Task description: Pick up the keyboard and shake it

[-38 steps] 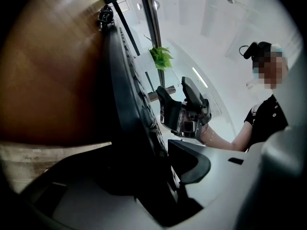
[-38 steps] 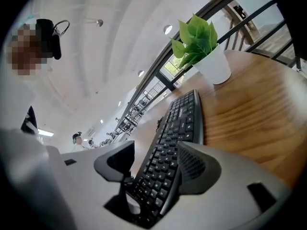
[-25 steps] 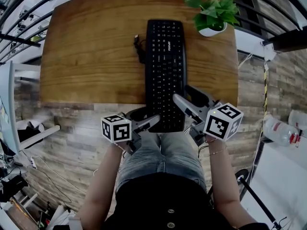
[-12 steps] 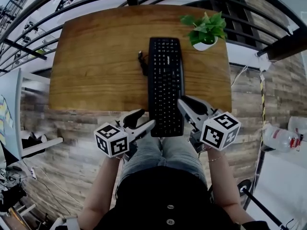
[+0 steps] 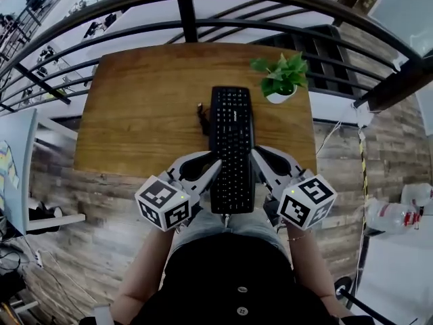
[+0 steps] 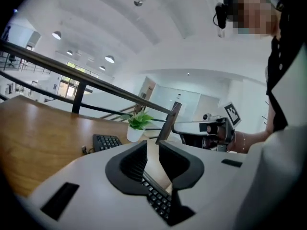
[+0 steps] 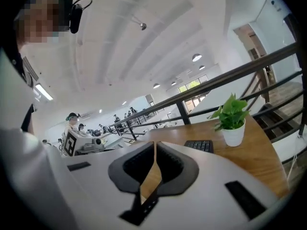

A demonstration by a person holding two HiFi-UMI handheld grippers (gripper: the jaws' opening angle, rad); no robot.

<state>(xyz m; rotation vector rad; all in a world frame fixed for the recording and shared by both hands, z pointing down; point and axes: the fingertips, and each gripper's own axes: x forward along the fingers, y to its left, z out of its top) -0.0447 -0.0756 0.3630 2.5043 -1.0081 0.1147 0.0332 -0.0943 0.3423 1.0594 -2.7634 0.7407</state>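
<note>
Keyboard [image 5: 231, 131] between just-closed left tongs [image 5: 214, 166], right tongs [image 5: 257, 157]

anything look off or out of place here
The keyboard is turned end-on to the person, its near end overhanging the table. The left tongs, which have just been closing, and the right tongs pinch its two long sides there. Nothing is spilled or broken.

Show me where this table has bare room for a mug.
The widest bare patch is the table's left half, from its edge to the cable beside the keyboard. A narrower strip lies right of the keyboard, nearer than the plant. Crowded: the keyboard's middle strip and the plant's far corner.
</note>
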